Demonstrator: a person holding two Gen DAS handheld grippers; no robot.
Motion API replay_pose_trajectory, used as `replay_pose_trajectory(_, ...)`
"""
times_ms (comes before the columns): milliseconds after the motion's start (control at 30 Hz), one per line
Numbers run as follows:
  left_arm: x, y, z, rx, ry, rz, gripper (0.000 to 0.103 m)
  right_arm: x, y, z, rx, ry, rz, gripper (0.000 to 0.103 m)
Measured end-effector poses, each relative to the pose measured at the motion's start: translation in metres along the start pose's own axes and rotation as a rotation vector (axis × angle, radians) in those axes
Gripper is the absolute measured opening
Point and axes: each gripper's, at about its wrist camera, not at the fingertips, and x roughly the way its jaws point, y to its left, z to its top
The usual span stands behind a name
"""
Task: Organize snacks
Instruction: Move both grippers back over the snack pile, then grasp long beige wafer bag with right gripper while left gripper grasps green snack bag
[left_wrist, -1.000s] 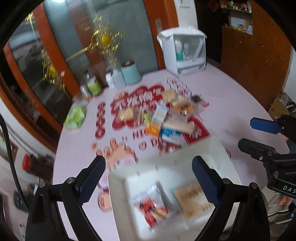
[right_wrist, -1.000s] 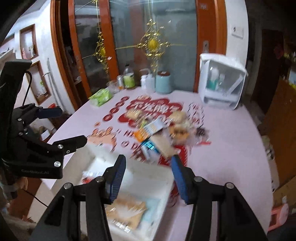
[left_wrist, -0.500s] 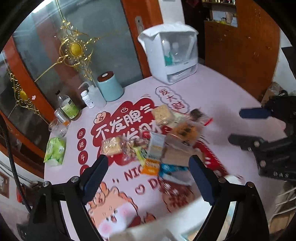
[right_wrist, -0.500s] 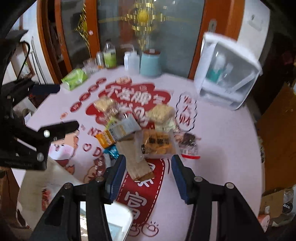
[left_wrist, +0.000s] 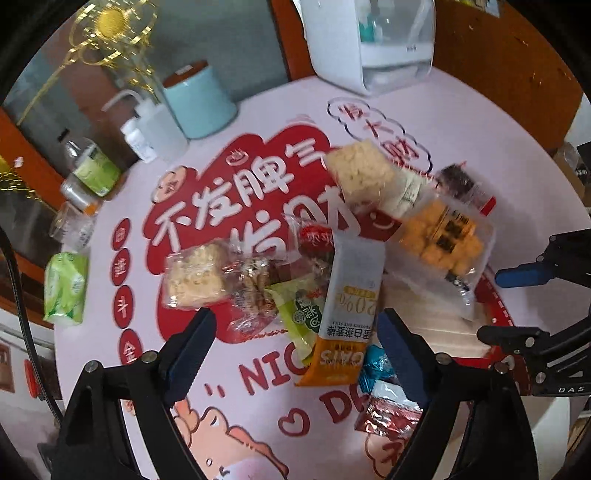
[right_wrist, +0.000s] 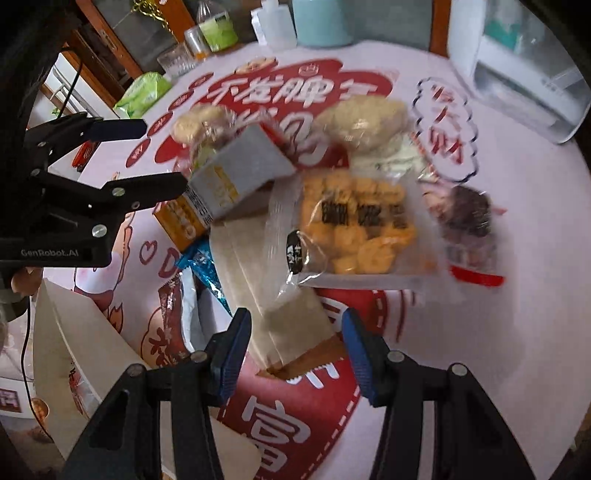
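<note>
Both grippers are pointing down at the snack pile in the middle of the round pink table (left_wrist: 491, 122). The left gripper (left_wrist: 295, 350) has its jaws spread wide after easing in a bit, nothing clamped; the white-and-orange oat bar (left_wrist: 347, 314) lies below the gap between them, no pad touching it. The right gripper (right_wrist: 295, 350) sits about half open, empty too, hovering over a flat beige packet (right_wrist: 266, 295), with the bag of orange puffs (right_wrist: 354, 229) just beyond. A white tray's (right_wrist: 70, 332) corner shows at the left of the right wrist view.
</note>
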Motion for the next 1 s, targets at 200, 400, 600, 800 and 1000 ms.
replay_pose_trajectory(200, 0.035, 0.003, 0.005, -0.016, 0.077, -0.097, 0.081, 0.012, 0.003, 0.009, -0.010, 0.008, 0.064, 0.052)
replay_pose_trajectory(400, 0.055, 0.004, 0.002, -0.042, 0.138, -0.174, 0.064, 0.019, 0.009, 0.017, -0.025, 0.026, 0.123, 0.054)
replay_pose_trajectory(600, 0.063, -0.001, -0.001, -0.031, 0.154, -0.188, 0.064, 0.032, 0.021, 0.022, -0.029, 0.041, 0.096, 0.061)
replay_pose_trajectory(800, 0.071, -0.004, -0.006, -0.026, 0.192, -0.190, 0.061, 0.038, 0.041, 0.026, -0.094, 0.038, 0.020, 0.065)
replay_pose_trajectory(1000, 0.067, -0.005, -0.011, -0.032, 0.191, -0.195, 0.033, 0.030, 0.052, 0.020, -0.163, 0.046, -0.055, 0.055)
